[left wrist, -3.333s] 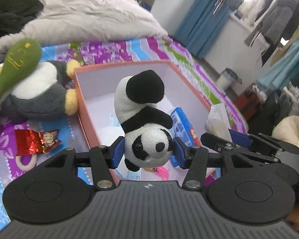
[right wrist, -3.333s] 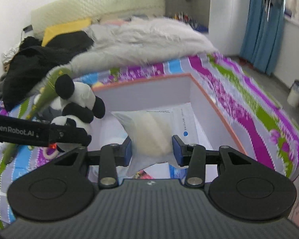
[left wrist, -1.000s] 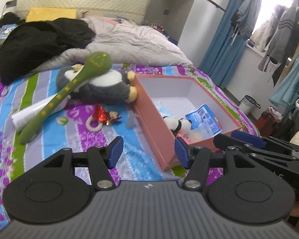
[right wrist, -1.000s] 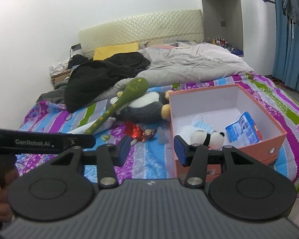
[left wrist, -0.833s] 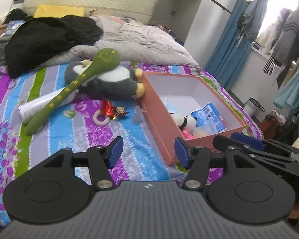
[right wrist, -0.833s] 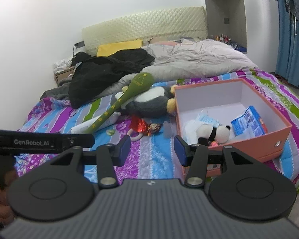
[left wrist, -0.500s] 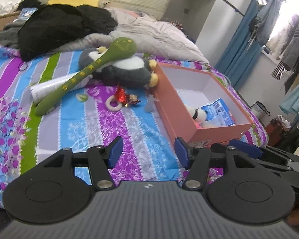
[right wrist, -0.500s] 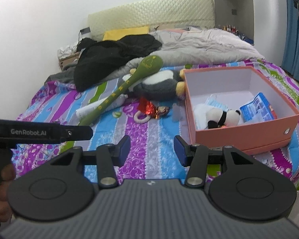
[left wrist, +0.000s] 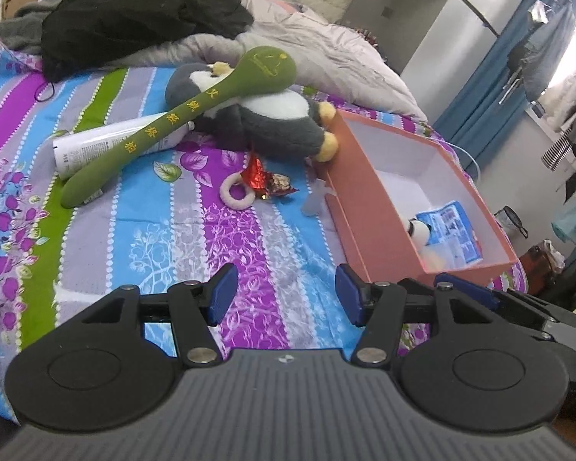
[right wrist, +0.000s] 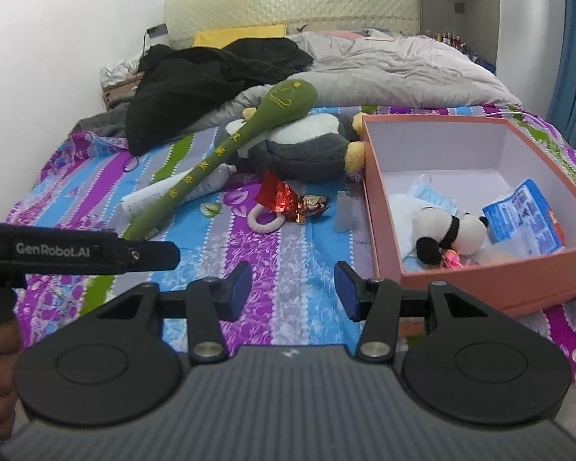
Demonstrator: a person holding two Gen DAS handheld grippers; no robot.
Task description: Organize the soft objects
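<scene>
Both grippers hang released over the striped bedspread (left wrist: 165, 230), jaws parted with only cloth showing between them. The left gripper (left wrist: 282, 295) and the right gripper (right wrist: 292, 285) sit back from the clutter, probably so the person can pick the next soft thing.

The pink box (right wrist: 491, 282) lies ahead and to the right of both pairs of jaws. It holds the panda plush (right wrist: 449, 232), a blue packet (right wrist: 522, 221) and a face mask (right wrist: 428, 192), so it seems to be the collecting place.

Ahead and slightly left of the jaws, well apart from them, the grey penguin plush (left wrist: 272, 123) lies against the box's outer wall, with the green plush club (left wrist: 196, 115) leaning across it and over a white tube (left wrist: 107, 146). Nearer lie a cream ring (left wrist: 236, 194) and a red foil wrapper (left wrist: 267, 182).

From the left wrist, the box wall hides most of the panda. A pale translucent thing (right wrist: 343, 211) beside the box is too blurred to name. The penguin's head is covered by the club.
</scene>
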